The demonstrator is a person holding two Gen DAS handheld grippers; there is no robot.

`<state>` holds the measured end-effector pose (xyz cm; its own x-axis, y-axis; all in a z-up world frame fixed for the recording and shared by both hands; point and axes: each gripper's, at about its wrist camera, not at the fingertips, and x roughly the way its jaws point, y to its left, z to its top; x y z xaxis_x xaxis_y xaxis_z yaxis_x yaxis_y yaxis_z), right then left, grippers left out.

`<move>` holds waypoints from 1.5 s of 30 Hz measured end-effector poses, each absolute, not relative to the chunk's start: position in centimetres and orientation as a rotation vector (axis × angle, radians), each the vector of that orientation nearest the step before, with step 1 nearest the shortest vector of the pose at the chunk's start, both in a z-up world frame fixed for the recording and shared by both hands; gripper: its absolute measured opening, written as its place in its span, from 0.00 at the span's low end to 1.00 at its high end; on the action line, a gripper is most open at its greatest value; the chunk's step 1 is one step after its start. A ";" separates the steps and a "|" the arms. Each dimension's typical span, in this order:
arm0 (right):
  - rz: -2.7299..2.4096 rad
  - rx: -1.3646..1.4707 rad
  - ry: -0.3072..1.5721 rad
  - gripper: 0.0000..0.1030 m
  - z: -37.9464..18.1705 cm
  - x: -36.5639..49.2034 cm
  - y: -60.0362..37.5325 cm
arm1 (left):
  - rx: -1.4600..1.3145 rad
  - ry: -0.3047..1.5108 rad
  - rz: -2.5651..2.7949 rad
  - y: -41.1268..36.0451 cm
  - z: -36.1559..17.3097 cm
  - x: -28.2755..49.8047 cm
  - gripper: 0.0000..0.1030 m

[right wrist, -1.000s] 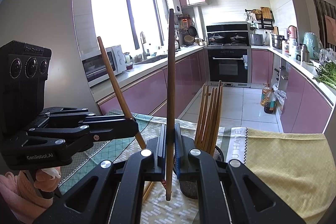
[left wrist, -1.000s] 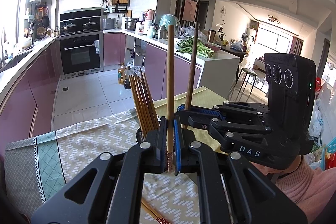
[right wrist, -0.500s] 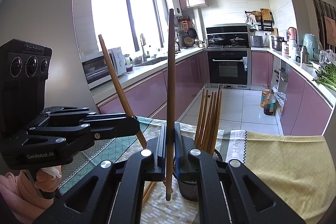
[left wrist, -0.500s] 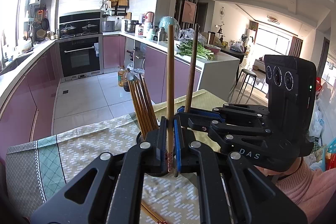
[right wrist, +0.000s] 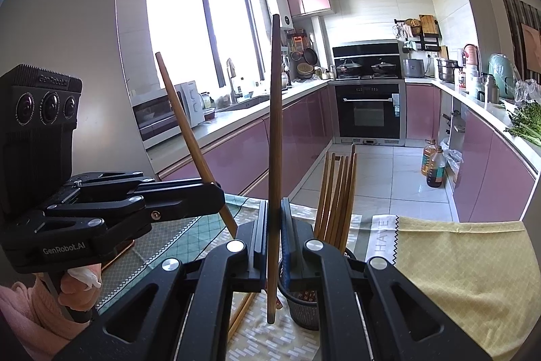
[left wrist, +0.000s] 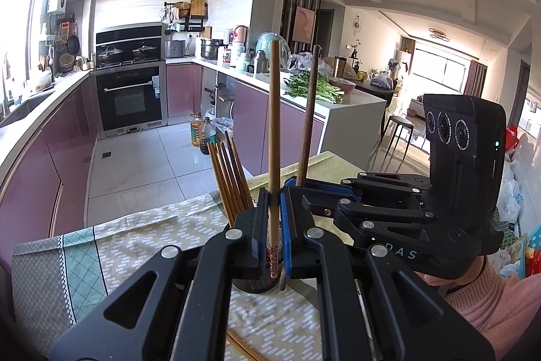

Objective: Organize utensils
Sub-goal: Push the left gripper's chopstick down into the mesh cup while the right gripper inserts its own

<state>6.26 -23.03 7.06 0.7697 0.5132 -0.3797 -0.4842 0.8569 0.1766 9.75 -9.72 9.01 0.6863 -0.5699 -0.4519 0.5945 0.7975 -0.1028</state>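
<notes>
Covering the table, a patterned cloth (left wrist: 135,235) is seen beneath a dark mesh holder (right wrist: 304,307) filled with chopsticks (right wrist: 338,192). A lighter chopstick (left wrist: 274,141) is pinched upright by the left gripper (left wrist: 274,225), a darker chopstick (right wrist: 274,141) by the right gripper (right wrist: 275,232), both beside the holder.

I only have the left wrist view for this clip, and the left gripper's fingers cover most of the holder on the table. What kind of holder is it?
Observer: In the right wrist view, the holder is a dark mesh cup, with several chopsticks standing in it.
Operator: My gripper's chopstick looks upright to me. Is it?
Observer: Not from that side. The left gripper is shut on its chopstick, which leans clearly, its top end tipped towards the gripper's own camera body.
</notes>
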 end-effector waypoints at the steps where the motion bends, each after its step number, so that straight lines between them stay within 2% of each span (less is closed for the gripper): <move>1: 0.541 0.069 0.432 0.06 7.1 6.3 -23.1 | 0.054 0.487 -0.652 -9.7 9.0 9.7 0.07; 45: 0.483 0.092 0.409 0.06 7.6 8.6 -23.4 | 0.057 0.489 -0.628 -10.4 9.2 10.2 0.07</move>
<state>8.62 -23.42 7.58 0.8061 0.4693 -0.3606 -0.4330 0.8830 0.1811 10.23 -10.43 9.21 0.6997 -0.5500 -0.4560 0.5766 0.8116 -0.0942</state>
